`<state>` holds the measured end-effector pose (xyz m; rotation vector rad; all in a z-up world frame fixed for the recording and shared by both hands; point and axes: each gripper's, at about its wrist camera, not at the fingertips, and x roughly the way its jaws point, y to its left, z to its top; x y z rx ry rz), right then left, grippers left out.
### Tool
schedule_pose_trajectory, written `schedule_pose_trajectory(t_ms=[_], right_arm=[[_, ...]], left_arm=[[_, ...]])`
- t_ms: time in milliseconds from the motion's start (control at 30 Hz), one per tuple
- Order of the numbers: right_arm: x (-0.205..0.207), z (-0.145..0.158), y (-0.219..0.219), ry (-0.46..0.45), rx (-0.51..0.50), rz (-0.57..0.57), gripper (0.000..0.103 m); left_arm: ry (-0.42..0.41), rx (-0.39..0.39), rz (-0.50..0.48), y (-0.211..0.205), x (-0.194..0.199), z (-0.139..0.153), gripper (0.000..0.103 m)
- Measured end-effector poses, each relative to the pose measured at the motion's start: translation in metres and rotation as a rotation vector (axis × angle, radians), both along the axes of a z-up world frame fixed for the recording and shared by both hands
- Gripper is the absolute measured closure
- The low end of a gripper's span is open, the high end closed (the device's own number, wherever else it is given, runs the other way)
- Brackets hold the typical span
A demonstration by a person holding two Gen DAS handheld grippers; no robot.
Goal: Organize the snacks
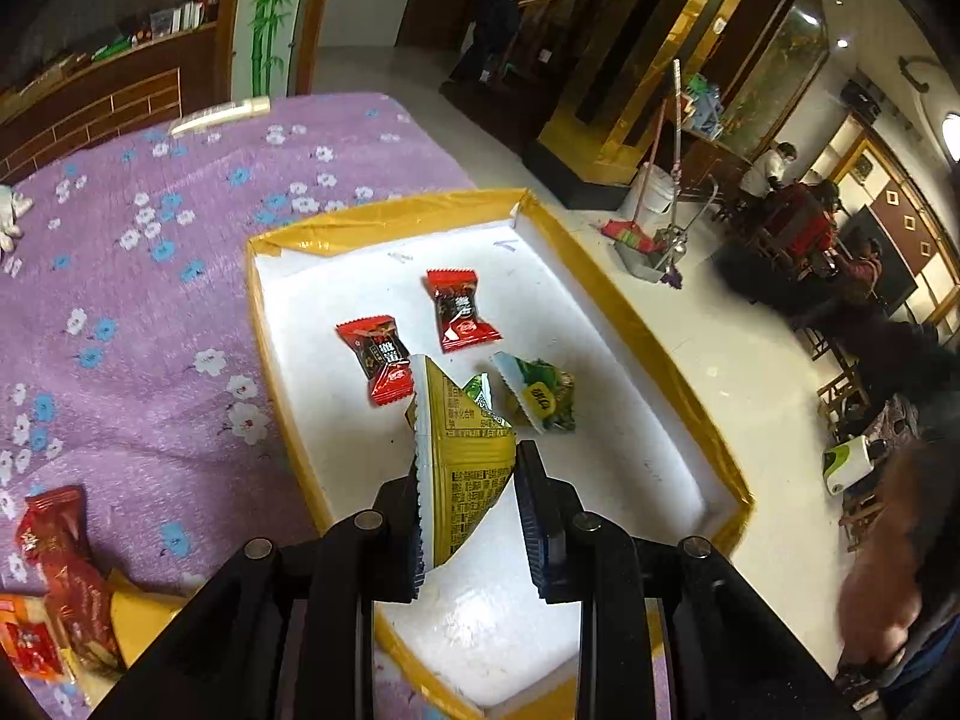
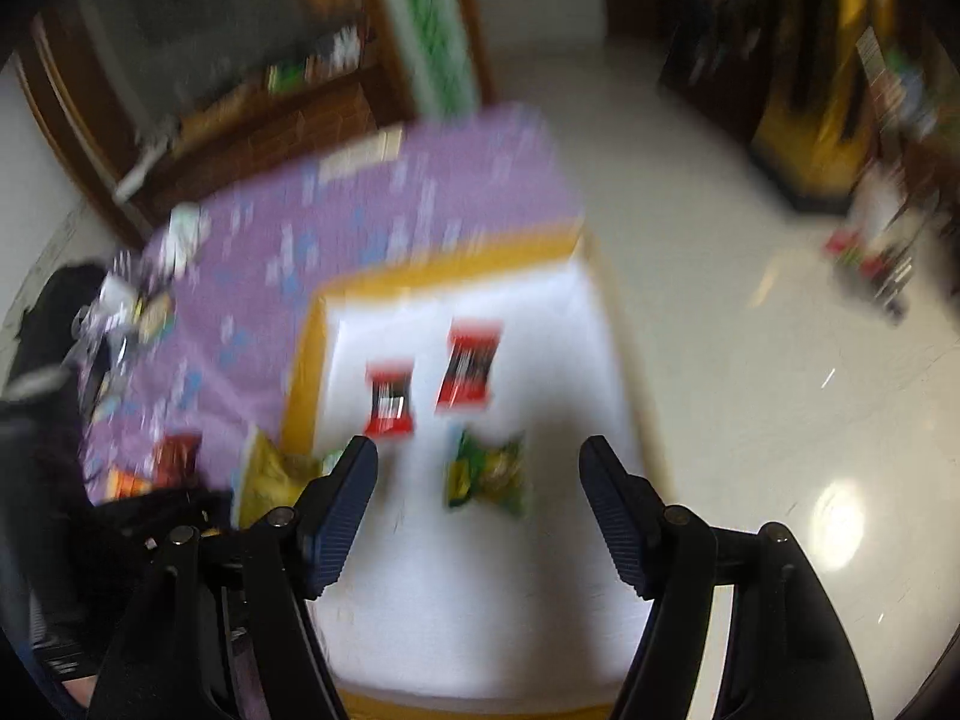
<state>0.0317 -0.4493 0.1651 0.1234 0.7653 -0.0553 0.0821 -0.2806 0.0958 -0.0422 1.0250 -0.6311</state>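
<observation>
Left wrist view: nearest the lens, the left gripper (image 1: 468, 516) is clamped on a yellow snack packet (image 1: 465, 456), pinched by its lower end so it stands up over the near part of the yellow-rimmed box (image 1: 384, 227), probably so it can be lowered in beside the others. Inside the box, beyond the held packet, lie one green-and-yellow packet (image 1: 537, 399) and two red packets (image 1: 377, 360), spread flat and apart in loose rows on the white floor, which looks like sorting by kind. Another green bit shows just behind the held packet; I cannot tell what it is. Outside the box, to its near left on the purple flowered surface (image 1: 120, 276), a small heap of red and orange snacks (image 1: 60, 576) waits. In the blurred right wrist view, the right gripper (image 2: 478, 450) hangs above the box, fingers apart and empty.
</observation>
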Motion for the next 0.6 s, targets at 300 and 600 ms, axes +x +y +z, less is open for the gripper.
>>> schedule_pose_trajectory(t_ms=[300,600], right_arm=[[-0.078,0.043,-0.003,-0.334,0.073,-0.147,0.001],[-0.094,0.038,0.039,-0.33,0.002,-0.023,0.035]], left_arm=[[-0.01,-0.093,0.0,0.035,-0.024,0.025,0.077],[-0.019,-0.122,0.046,0.079,-0.047,0.036,0.077]])
